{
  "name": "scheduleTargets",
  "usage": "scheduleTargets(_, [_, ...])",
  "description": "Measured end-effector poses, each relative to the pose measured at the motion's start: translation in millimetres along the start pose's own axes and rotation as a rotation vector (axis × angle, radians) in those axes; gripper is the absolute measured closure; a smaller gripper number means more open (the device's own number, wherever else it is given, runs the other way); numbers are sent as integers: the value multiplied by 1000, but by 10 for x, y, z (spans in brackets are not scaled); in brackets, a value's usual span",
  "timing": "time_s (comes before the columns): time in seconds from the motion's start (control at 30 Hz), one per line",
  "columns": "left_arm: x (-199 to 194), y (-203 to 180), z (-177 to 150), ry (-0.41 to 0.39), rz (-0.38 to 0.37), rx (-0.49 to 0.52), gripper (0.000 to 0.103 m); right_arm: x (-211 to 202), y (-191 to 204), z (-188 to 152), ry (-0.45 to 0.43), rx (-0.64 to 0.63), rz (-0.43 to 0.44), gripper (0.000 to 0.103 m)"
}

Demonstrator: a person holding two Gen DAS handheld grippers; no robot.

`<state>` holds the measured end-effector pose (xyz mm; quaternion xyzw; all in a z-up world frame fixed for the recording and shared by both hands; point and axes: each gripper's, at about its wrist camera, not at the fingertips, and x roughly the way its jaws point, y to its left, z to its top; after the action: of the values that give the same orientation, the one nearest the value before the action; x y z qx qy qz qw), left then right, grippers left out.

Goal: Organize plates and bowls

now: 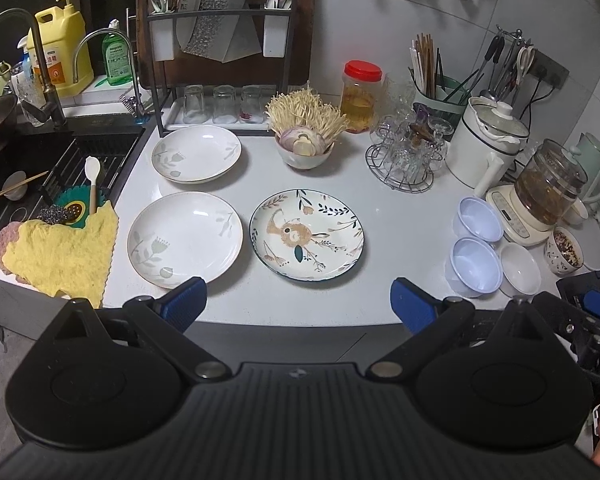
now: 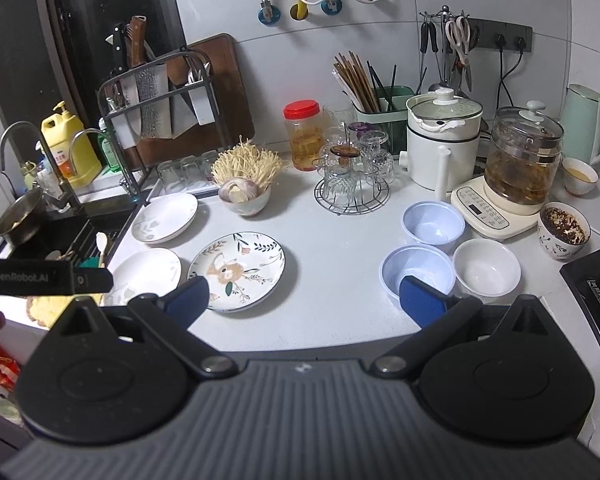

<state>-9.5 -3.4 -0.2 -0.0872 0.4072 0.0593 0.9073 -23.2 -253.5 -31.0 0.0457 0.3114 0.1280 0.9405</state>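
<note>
Plates sit spread on the white counter (image 1: 260,308), none stacked. Two pale leaf-print plates lie near the sink (image 1: 40,168): the far plate (image 1: 196,153) just in front of the dish rack (image 1: 220,52), the near plate (image 1: 185,238) beside a yellow cloth (image 1: 60,252) draped at the sink's corner. The flowered plate (image 1: 306,234) rests just beside the near one, apart from it. Off to the right stand three empty bowls close together: the far lilac bowl (image 2: 433,223), the near lilac bowl (image 2: 418,270), and a white bowl (image 2: 486,267) next to the near one. A small bowl of mushrooms (image 1: 305,148) stands behind the flowered plate.

The left gripper (image 1: 299,302) hangs over the counter's front edge with its blue fingers spread wide, grasping nothing. The right gripper (image 2: 304,296) is likewise spread and empty; its right finger (image 2: 420,300) seems to overlap the near lilac bowl's rim, though I can't tell if it touches.
</note>
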Motion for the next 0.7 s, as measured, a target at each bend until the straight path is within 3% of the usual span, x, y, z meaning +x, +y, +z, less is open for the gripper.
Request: scheduleTargets(0.7, [-18,-169,-222,22,-4,-55,3,53,-97,-70,26,-31,87,0])
